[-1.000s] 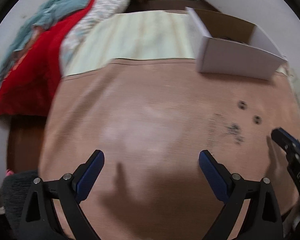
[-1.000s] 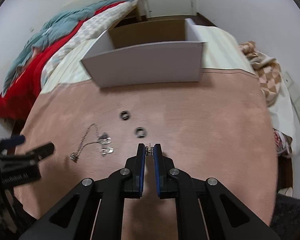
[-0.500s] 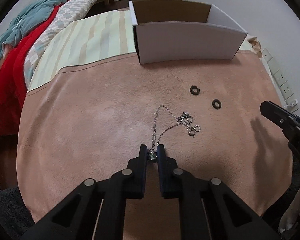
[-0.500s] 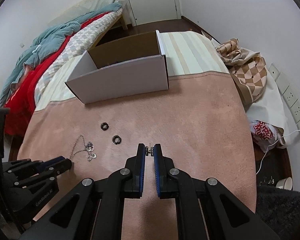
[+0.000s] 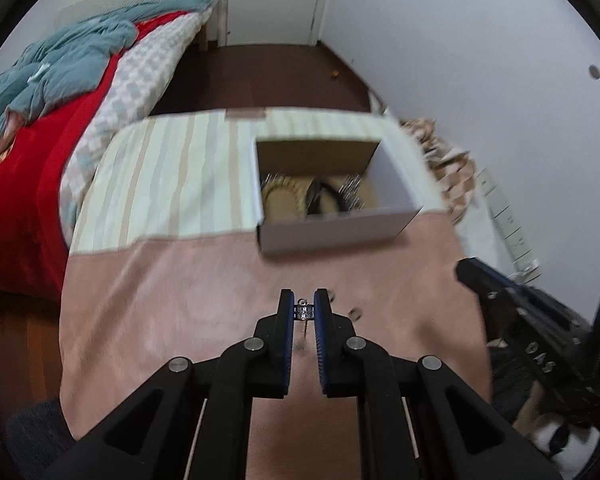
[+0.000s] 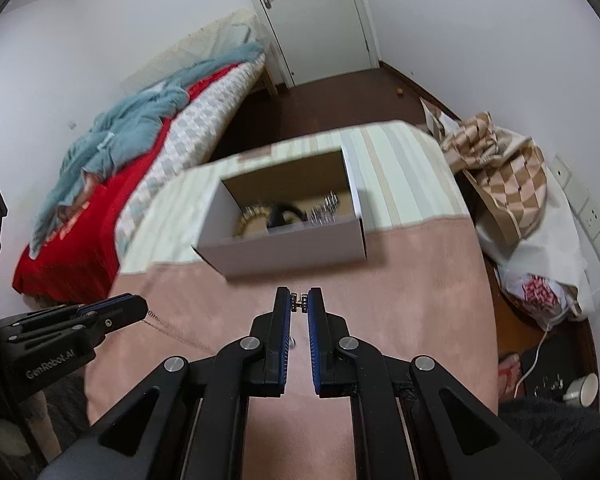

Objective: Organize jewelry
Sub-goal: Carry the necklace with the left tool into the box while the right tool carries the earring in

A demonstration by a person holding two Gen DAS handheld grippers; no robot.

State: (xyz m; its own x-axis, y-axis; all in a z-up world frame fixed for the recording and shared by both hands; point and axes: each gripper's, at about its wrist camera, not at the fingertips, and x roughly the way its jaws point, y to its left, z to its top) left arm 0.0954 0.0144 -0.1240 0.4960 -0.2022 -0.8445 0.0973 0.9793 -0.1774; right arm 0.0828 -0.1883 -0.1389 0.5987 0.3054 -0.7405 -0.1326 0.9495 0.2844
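Above the pink mat [image 5: 148,320]: left gripper [image 5: 305,312] clamps a necklace clasp [image 5: 303,311], right gripper [image 6: 299,304] pinches a small earring [image 6: 299,303]; dangling chain [image 6: 172,330] may snag short of the cardboard box [image 5: 340,228].

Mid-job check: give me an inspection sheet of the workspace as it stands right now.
Surface: pink cloth over a striped cover.
Job's things: open cardboard box with jewelry inside, blurred; chain trailing from left gripper; small metal piece in right gripper; two dark rings on the cloth.
Clutter: checked fabric and a bag beside the surface.
Grippers: both shut on jewelry, fingers pinching at the tips.
Cables: white cord on the floor.
Surroundings: bed with red blanket, door, wall sockets.
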